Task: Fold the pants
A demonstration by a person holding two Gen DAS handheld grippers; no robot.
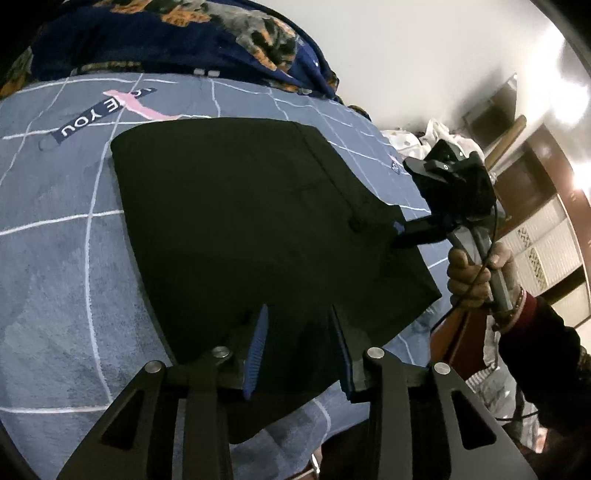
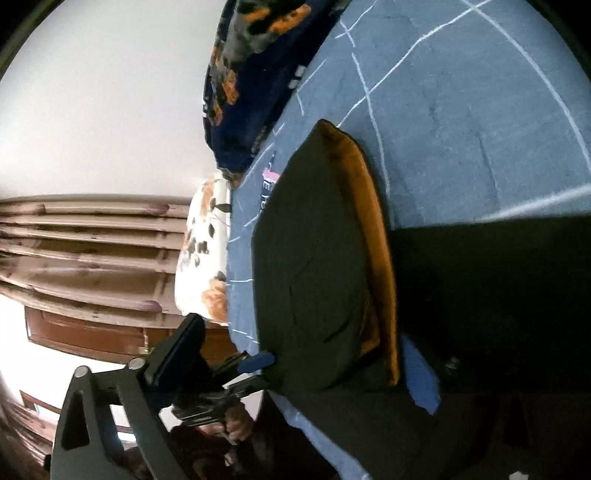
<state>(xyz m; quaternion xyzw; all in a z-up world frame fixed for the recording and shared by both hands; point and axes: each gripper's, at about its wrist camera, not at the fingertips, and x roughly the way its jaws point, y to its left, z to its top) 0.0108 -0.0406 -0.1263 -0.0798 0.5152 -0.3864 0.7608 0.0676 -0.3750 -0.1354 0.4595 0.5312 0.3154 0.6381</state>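
Black pants (image 1: 240, 221) lie folded flat on the blue bedsheet (image 1: 55, 258). My left gripper (image 1: 298, 308) rests over their near edge. Its blue pads (image 1: 255, 354) stand apart, with cloth lying flat beneath and between them, not pinched. My right gripper (image 1: 395, 236) comes in from the right, held by a hand (image 1: 476, 273). It is open, and its fingers reach onto the pants' right corner. In the right wrist view the pants (image 2: 314, 258) show an orange-brown strip (image 2: 373, 240) along one fold. One blue pad (image 2: 421, 373) of the right gripper lies beside that strip, and the left gripper (image 2: 255, 363) is at the lower left.
A navy and orange patterned blanket (image 1: 184, 33) is heaped at the far end of the bed. White printed cloth (image 2: 203, 251) sits past the bed's side. Wooden furniture (image 1: 535, 184) stands to the right. The sheet spreads wide to the left of the pants.
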